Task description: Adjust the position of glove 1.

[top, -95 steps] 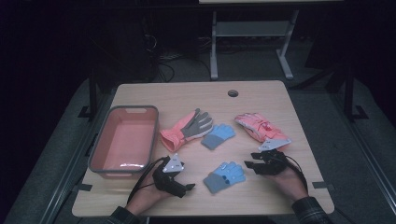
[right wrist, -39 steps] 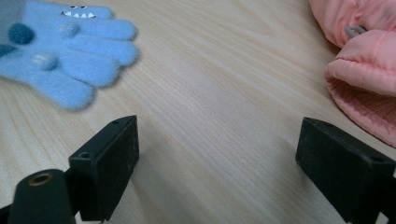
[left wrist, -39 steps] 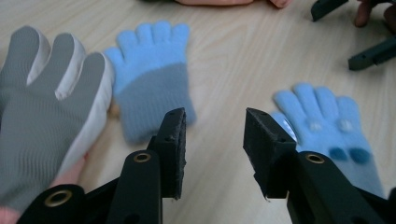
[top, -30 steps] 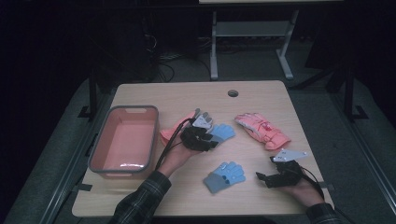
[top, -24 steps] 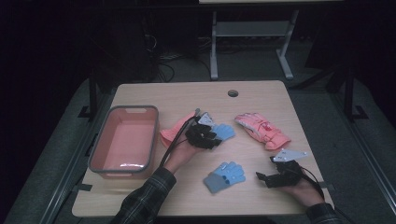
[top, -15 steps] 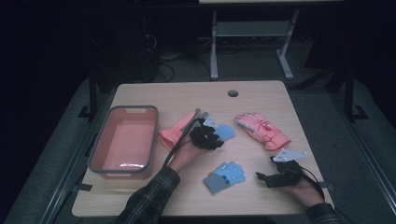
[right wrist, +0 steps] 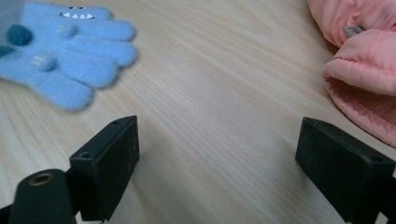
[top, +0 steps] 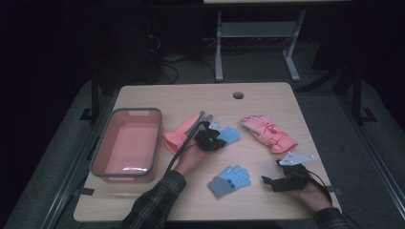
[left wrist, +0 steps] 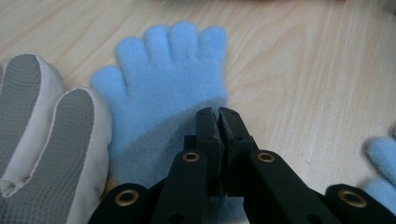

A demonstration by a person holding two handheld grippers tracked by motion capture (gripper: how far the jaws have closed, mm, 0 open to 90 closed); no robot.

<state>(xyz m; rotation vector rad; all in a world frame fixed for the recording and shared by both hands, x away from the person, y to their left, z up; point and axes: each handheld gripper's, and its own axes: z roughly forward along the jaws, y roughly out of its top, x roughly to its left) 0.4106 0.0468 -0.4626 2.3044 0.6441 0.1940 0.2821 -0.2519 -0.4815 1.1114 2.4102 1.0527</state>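
since the left gripper (left wrist: 218,114) has just been closing its jaws, and they now stand pinched together on the cuff end of the small light-blue fleece glove (left wrist: 170,88) at the centre of the left gripper view, the step in hand looks like lifting that glove away, most likely toward the coral-pink rectangular plastic bin (top: 125,143) at the left of the high view. in that high view the same glove (top: 230,135) lies mid-table under the left gripper (top: 210,139), its fingers pointing right.

to do it well, raise slowly and straight up so the thin pinch of fleece does not slide out; the bite looks shallow, only on the grey-shaded cuff edge. the glove's thumb side is touching the grey-and-white padded glove with a textured grip palm (left wrist: 44,140) at the left of that frame, so watch that it does not drag along.

the right gripper (top: 273,181) rests low right in the high view, its jaws spread wide with nothing between them but bare pale wood-grain table (right wrist: 224,93). ahead of it lie the second light-blue fuzzy glove with dots and a toothy face (right wrist: 65,60), upper left of the right gripper view, and the puffy salmon-pink quilted glove (right wrist: 364,60) at the right edge.

fleece is soft, limp and napped; the bin is rigid and smooth.
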